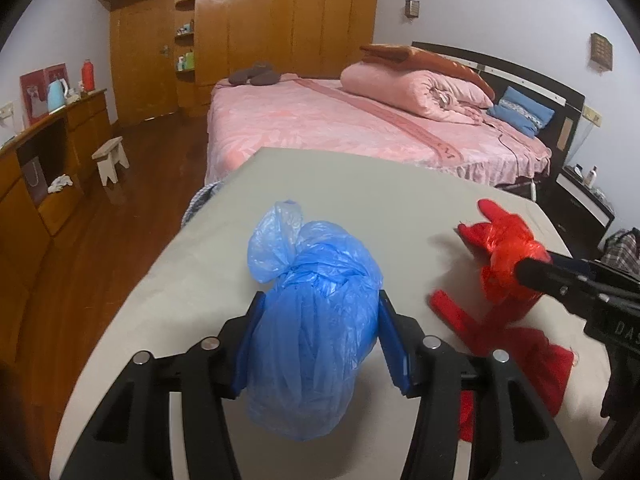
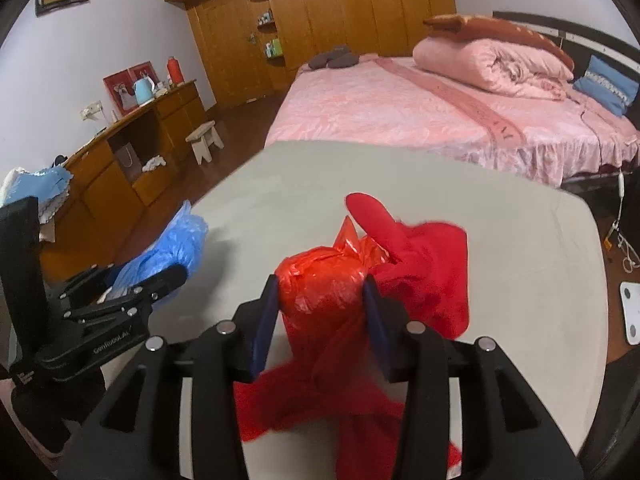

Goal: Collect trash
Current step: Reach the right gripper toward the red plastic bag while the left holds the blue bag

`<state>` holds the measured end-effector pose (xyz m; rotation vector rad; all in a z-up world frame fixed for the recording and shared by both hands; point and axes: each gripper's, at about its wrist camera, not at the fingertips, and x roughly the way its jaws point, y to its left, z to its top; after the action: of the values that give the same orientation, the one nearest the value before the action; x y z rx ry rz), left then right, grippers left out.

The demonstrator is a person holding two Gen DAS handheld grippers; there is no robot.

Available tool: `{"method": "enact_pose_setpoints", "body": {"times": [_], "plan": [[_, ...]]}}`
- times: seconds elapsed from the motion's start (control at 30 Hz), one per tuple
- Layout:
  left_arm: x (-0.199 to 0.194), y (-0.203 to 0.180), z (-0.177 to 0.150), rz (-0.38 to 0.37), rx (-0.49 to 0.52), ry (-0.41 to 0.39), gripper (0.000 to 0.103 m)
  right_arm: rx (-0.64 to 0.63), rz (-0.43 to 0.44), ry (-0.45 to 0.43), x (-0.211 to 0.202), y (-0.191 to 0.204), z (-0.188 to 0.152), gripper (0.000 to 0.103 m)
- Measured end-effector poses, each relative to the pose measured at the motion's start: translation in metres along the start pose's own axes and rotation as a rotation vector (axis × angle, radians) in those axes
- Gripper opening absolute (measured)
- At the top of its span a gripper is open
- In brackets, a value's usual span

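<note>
From the left wrist, the left gripper (image 1: 320,336) has its jaws clenched on the knotted blue bag (image 1: 316,320), which fills the gap between them above the desk (image 1: 352,184) — hold firm and lift straight, no squeezing harder.

From the right wrist, the right gripper (image 2: 322,316) grasps the red bag (image 2: 320,284) between its jaws, red handles trailing beneath — in my view, raise it clear so they don't drag.

Red cloth (image 2: 424,280) runs off the right-wrist view's lower edge; left gripper (image 2: 176,276) hides part of the blue bag (image 2: 176,240).
</note>
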<state>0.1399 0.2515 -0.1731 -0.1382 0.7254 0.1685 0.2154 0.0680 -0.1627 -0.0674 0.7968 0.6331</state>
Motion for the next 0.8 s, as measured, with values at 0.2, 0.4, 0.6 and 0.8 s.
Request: {"method": "enact_pose_setpoints", "body": {"times": [0.2, 0.4, 0.6, 0.8], "plan": [[0.001, -0.005, -0.009, -0.007, 0.002, 0.024, 0.053, 0.014, -0.044, 0.021, -0.004, -0.004, -0.019, 0.068], [-0.002, -0.003, -0.014, 0.003, 0.007, 0.018, 0.053, 0.011, -0.055, -0.037, -0.024, -0.001, -0.027, 0.072], [-0.002, 0.005, -0.012, 0.021, -0.004, 0.008, 0.053, -0.009, -0.026, -0.018, -0.007, 0.006, -0.019, 0.065], [0.001, 0.012, -0.009, 0.027, -0.012, 0.006, 0.053, -0.006, -0.064, 0.022, 0.026, 0.006, -0.010, 0.064]]}}
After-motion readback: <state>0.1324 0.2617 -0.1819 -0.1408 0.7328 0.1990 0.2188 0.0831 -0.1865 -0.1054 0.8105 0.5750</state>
